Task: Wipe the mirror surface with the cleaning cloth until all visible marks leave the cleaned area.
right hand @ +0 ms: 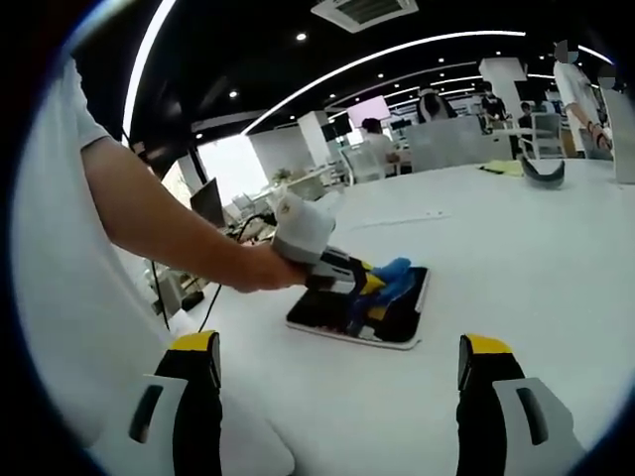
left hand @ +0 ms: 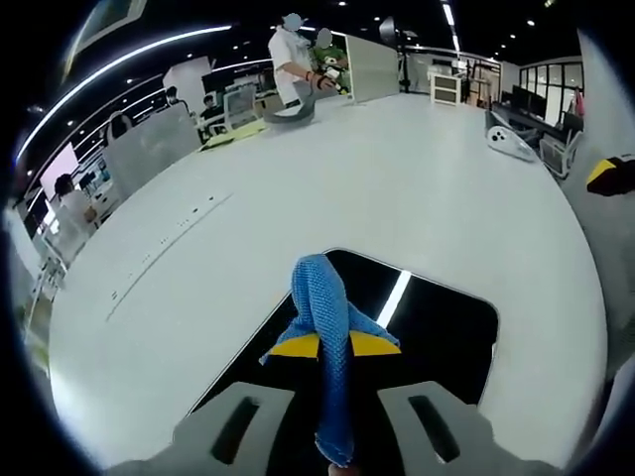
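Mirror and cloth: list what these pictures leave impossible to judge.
- Marks on the mirror: in the left gripper view its dark glass reflects only ceiling lights; the blue cloth covers its middle.
- Mirror's near edge: cut off behind the left gripper in that view.
- Right gripper view: the mirror is too small for smudges; the left gripper and cloth overlap it.
- Right gripper: open, holding nothing.

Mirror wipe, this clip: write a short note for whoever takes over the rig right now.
Left gripper: shut on the blue cloth, pressing it onto the mirror.
Right gripper: open, holding nothing, hanging above the white table short of the mirror.
Mirror lies flat on the table near the person's hand.
Done: cloth is on the glass.
Left: I cannot tell whether marks remain; inspect the surface and keep wiping.
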The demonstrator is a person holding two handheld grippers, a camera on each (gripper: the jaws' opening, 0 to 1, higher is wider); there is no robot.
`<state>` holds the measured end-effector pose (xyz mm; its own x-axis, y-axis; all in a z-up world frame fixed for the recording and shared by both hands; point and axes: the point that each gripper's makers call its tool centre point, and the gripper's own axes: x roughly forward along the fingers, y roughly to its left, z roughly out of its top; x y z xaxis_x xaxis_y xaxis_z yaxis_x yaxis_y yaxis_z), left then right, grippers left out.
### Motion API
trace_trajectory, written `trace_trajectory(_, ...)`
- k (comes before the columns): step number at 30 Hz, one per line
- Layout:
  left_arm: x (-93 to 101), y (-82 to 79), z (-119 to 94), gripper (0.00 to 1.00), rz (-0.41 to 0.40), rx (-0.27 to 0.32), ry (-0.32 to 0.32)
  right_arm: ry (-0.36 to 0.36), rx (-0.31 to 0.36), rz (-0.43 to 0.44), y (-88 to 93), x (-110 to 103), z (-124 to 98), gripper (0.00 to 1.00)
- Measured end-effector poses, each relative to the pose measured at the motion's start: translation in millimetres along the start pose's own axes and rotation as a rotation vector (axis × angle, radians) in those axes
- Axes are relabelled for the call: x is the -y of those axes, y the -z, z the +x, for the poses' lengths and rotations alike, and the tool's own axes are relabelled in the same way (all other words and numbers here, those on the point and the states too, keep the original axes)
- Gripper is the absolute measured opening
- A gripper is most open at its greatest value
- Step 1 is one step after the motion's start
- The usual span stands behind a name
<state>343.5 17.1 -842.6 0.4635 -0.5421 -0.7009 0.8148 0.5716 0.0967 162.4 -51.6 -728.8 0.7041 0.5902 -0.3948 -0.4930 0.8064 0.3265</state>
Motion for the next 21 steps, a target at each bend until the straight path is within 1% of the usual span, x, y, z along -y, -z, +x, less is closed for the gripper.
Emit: trace_trajectory(21,10.3,9.3,-10.5,0.06,0.014,-0.01,0.009,-0.009,-0.002,-0.02,0.9,-6.9,-3.7,1.0)
